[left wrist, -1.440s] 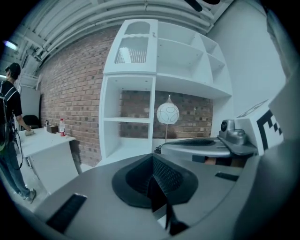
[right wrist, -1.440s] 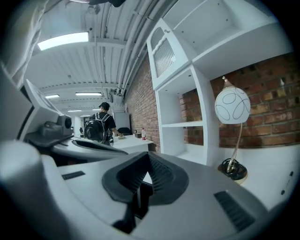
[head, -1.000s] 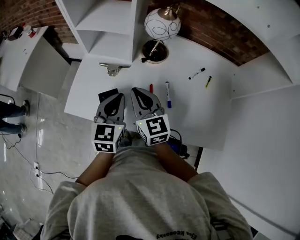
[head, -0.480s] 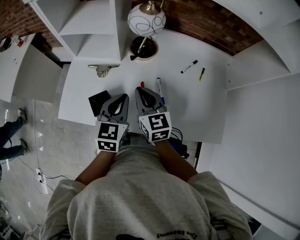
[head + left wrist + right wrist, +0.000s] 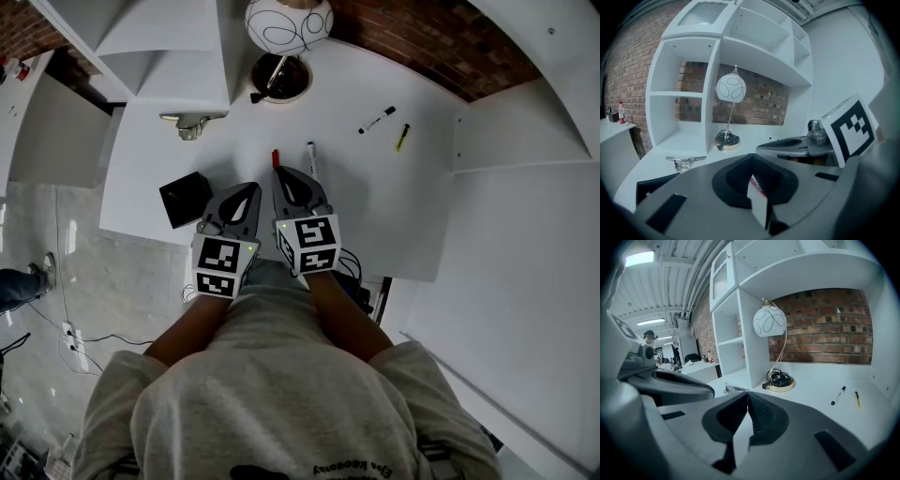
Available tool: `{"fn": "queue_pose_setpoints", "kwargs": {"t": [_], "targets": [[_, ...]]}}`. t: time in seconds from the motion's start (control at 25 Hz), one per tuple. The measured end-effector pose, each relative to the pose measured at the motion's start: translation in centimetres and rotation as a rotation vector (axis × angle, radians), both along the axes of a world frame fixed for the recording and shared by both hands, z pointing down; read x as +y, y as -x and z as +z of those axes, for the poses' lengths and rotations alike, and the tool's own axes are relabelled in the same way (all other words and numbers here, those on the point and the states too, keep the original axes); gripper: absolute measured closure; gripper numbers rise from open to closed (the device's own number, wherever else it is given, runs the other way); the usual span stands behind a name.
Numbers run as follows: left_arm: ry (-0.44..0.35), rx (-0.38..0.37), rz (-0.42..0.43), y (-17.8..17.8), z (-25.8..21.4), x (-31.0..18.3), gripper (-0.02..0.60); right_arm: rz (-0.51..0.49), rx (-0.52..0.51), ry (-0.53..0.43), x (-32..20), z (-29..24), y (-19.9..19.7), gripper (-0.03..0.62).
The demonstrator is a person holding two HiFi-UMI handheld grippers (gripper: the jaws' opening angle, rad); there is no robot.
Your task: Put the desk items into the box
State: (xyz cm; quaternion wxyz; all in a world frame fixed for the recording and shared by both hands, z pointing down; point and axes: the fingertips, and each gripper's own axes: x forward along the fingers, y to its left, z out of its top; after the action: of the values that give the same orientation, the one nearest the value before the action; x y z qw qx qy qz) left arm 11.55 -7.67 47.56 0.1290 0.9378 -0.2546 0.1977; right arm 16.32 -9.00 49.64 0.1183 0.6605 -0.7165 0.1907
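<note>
Haven't grabbed anything yet, I reckon. The white counter (image 5: 412, 216) carries it all. The black box (image 5: 183, 200) sits at its near left edge, too dark inside to tell, looks empty. My left tool (image 5: 251, 187) and right tool (image 5: 281, 174) are both closed on nothing, side by side. Red pen (image 5: 276, 157) and white marker (image 5: 311, 156) lie just past the right one, black marker (image 5: 376, 120) and yellow pen (image 5: 401, 138) further back. Next: open up, reach for the red pen.
</note>
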Motion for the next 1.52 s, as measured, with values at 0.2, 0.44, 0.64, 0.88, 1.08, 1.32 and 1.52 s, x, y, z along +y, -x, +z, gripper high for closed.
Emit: {"fn": "queue_pose_setpoints", "kwargs": {"t": [0.2, 0.44, 0.64, 0.88, 1.08, 1.32, 1.52], "targets": [[0.044, -0.023, -0.005, -0.6, 1.7, 0.2, 0.578, 0.003, 0.005, 0.087, 0.0, 2.5, -0.8, 0.576], [0.079, -0.035, -0.027, -1.3, 3.5, -0.5, 0.577, -0.014, 0.009, 0.218, -0.4, 5.9, -1.4, 0.574], [0.107, -0.044, -0.043, -1.7, 4.7, -0.8, 0.577, -0.025, -0.006, 0.310, -0.7, 8.1, -1.6, 0.573], [0.147, -0.056, -0.079, -1.5, 6.1, -1.4, 0.577, -0.040, -0.031, 0.406, -1.0, 10.3, -1.4, 0.500], [0.169, -0.060, -0.098, -1.2, 6.7, -1.4, 0.578, -0.037, -0.025, 0.498, -0.8, 12.2, -1.7, 0.493], [0.179, -0.058, -0.112, -0.8, 7.1, -1.6, 0.577, -0.058, 0.005, 0.576, -1.2, 13.5, -1.4, 0.482], [0.186, -0.054, -0.114, -0.5, 7.1, -1.7, 0.577, -0.048, 0.012, 0.618, -1.4, 14.0, -1.6, 0.484]]}}
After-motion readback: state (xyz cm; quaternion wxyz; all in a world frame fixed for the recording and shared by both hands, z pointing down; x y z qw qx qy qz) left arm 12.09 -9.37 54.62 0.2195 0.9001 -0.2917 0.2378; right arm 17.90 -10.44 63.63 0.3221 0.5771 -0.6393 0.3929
